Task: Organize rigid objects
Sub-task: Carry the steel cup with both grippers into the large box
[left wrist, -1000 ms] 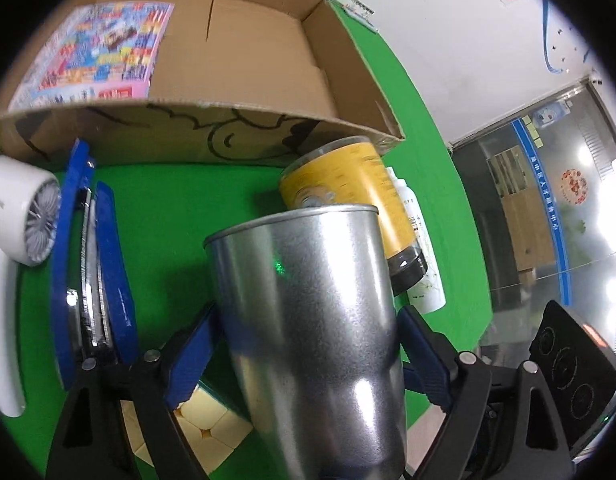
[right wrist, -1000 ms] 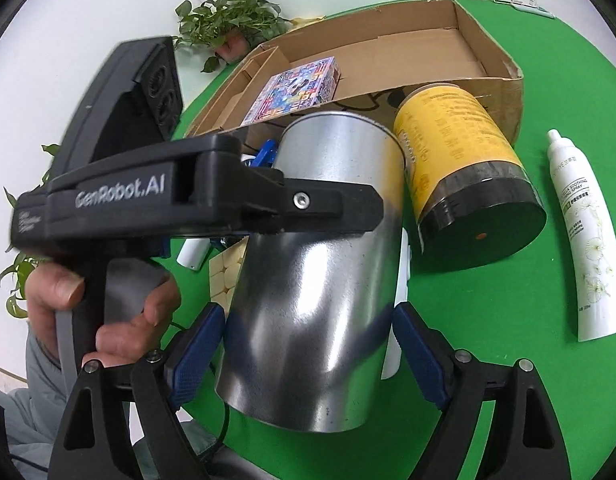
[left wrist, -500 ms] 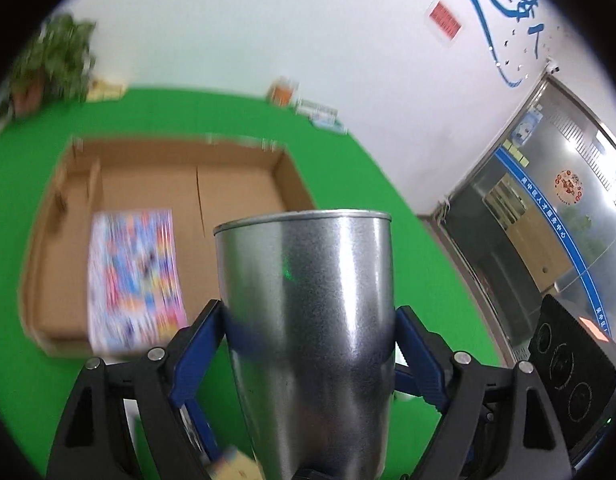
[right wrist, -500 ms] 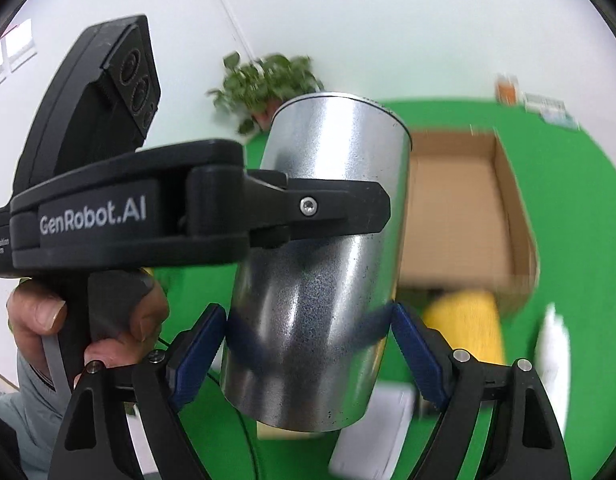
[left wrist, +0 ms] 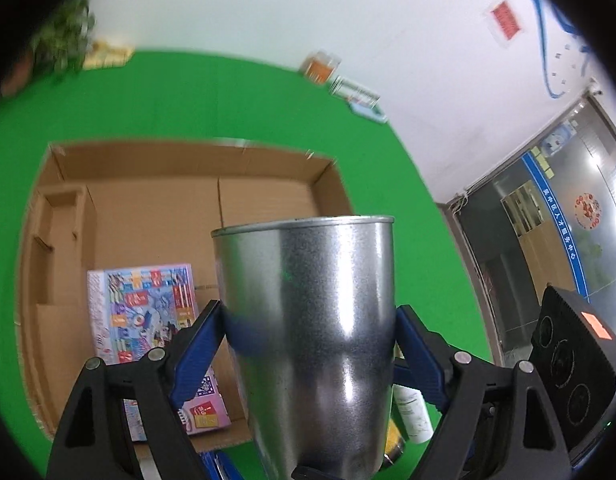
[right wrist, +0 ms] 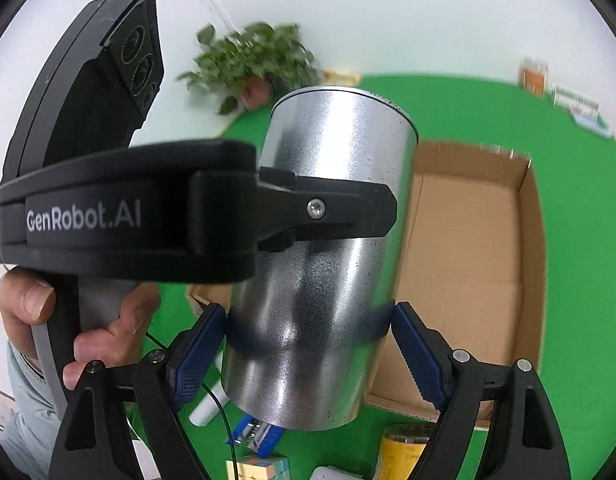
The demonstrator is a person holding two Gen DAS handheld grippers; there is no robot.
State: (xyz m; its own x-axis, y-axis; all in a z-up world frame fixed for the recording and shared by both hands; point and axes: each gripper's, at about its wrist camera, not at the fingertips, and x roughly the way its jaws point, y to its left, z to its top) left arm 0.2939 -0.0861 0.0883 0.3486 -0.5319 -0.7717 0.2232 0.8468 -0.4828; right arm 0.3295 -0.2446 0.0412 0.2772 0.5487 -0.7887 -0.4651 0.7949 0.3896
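A shiny metal can (left wrist: 303, 264) hangs in the air above the near edge of an open cardboard box (left wrist: 147, 208). My left gripper (left wrist: 308, 318) is shut on it, with a blue pad pressed to each side. My right gripper (right wrist: 308, 320) grips the same metal can (right wrist: 332, 152) lower down, its pads against both sides. In the right wrist view the left gripper's black body (right wrist: 127, 216) crosses the can, held by a hand (right wrist: 107, 332). A colourful printed box (left wrist: 143, 312) lies flat inside the cardboard box. The box floor (right wrist: 468, 240) is bare to the right of the can.
Below the can on the green table lie a yellow canister (right wrist: 404, 452), a white bottle (left wrist: 412, 412), a blue clip-like object (right wrist: 255, 432), a yellow cube (right wrist: 255, 466) and a white tube (right wrist: 207, 408). A potted plant (right wrist: 255, 60) stands at the table's far edge.
Both grippers have risen with the metal can from beside the yellow canister and carried it toward the cardboard box. The canister and bottle stayed on the table, low in view.
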